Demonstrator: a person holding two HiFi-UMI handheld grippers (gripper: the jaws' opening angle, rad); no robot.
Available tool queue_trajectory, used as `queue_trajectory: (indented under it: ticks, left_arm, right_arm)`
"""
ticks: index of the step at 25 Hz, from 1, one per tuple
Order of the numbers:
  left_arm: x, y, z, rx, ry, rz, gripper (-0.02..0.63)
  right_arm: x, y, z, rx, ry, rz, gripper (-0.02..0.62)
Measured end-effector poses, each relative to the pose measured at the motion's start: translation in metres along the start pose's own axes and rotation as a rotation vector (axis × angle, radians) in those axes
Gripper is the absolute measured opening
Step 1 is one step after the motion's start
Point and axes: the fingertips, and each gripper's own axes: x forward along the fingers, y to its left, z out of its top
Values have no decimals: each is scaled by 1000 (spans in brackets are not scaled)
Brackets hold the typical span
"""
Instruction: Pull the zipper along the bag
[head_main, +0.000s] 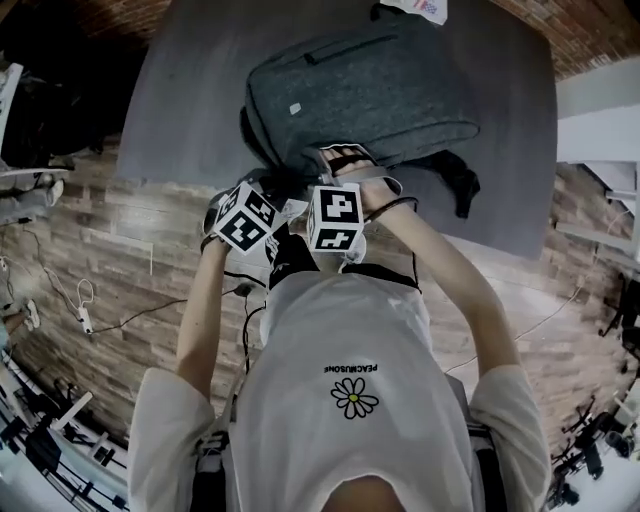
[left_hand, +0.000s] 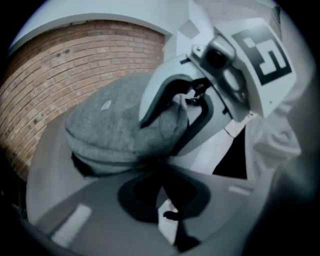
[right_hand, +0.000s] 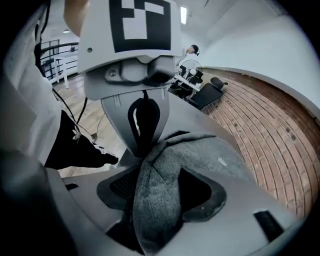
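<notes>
A grey fabric backpack (head_main: 370, 95) lies on a dark grey table (head_main: 190, 120). Both grippers meet at its near corner, their fingertips mostly hidden under the marker cubes in the head view. My left gripper (left_hand: 170, 212) is shut, with a small dark tab pinched at its tips, seemingly the zipper pull. From the right gripper view the left gripper (right_hand: 145, 142) stands right above the bag's corner. My right gripper (right_hand: 157, 200) has a bunched fold of the bag's fabric (right_hand: 155, 215) pressed between its jaws. In the left gripper view the right gripper (left_hand: 172, 125) straddles that corner of the bag (left_hand: 115, 130).
A black strap (head_main: 460, 185) trails from the bag's right side, and a white item (head_main: 415, 8) sits at the table's far edge. Cables (head_main: 80, 300) lie on the wooden floor to the left. Dark chairs (right_hand: 200, 90) stand beyond the table.
</notes>
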Motion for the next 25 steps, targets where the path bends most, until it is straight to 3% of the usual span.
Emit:
queue_trajectory:
  ticks: [5, 8, 11, 14, 17, 20, 22, 25]
  left_arm:
    - [-4, 29, -11, -65, -27, 69, 6]
    - [-2, 34, -12, -59, -27, 76, 6]
    - [-2, 35, -16, -53, -39, 81, 6]
    - [-3, 36, -17, -48, -47, 93, 6]
    - [-2, 47, -18, -37, -46, 159, 6]
    - [-4, 75, -22, -63, -43, 228, 6]
    - [-8, 93, -25, -83, -37, 258, 6]
    - [-14, 109, -27, -101, -47, 279, 6]
  right_arm:
    - [14, -13, 24, 7, -19, -6, 258]
    - [-5, -15, 31, -5, -109, -6, 244]
    - [-39, -19, 16, -95, -169, -47, 200]
    - [-62, -27, -31, -209, -81, -68, 225]
    - [-75, -28, -77, -251, 24, -22, 268]
    - [-72, -24, -91, -289, 58, 16, 373]
    - [-57, -26, -91, -377, 89, -32, 407]
    - [-37, -38, -86, -433, 71, -151, 348]
